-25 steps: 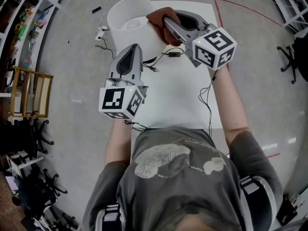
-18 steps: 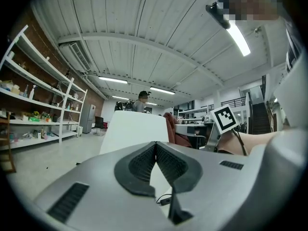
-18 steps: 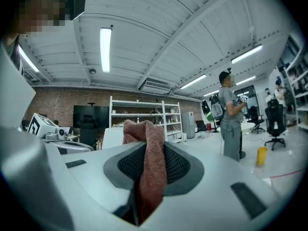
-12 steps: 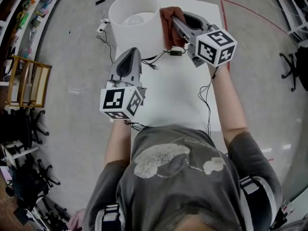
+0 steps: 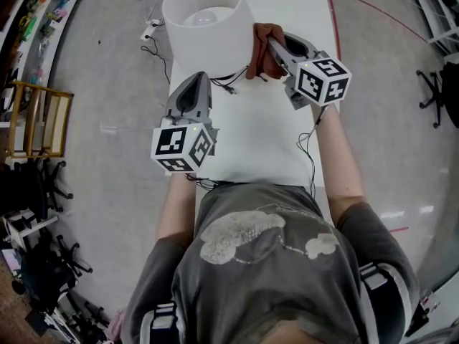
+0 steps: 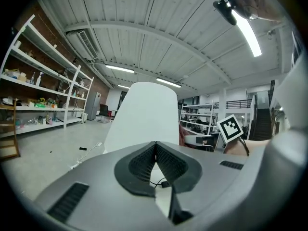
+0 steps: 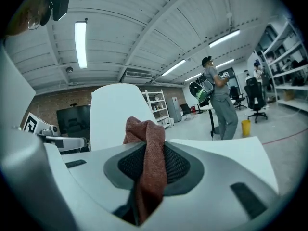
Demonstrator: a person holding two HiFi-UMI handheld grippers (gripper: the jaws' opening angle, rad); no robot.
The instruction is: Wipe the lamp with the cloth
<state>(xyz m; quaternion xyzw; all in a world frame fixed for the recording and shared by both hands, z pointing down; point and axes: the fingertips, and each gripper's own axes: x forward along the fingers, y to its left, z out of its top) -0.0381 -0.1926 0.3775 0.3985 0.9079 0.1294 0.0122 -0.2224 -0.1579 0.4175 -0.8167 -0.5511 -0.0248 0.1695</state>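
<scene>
While clamping the cloth (image 5: 259, 47), the right gripper (image 5: 275, 49) reaches forward just right of the lamp (image 5: 204, 27).
Left gripper (image 5: 195, 83): jaws together, empty, forearm extended over white table (image 5: 265, 135).

L gripper (image 5: 199, 79) closed — R gripper (image 5: 272, 47) clamped

There was one white lamp (image 5: 204, 27) with a wide drum shade, one rust-red woven cloth (image 5: 259, 57) and one white rectangular table (image 5: 258, 135). Two grey plastic grippers were counted: the left gripper (image 5: 196, 79) and the right gripper (image 5: 272, 45). There were also one thin black cable (image 5: 228, 84), one wooden rack (image 5: 39, 131) and one standing person in grey clothes (image 7: 219, 97).
</scene>
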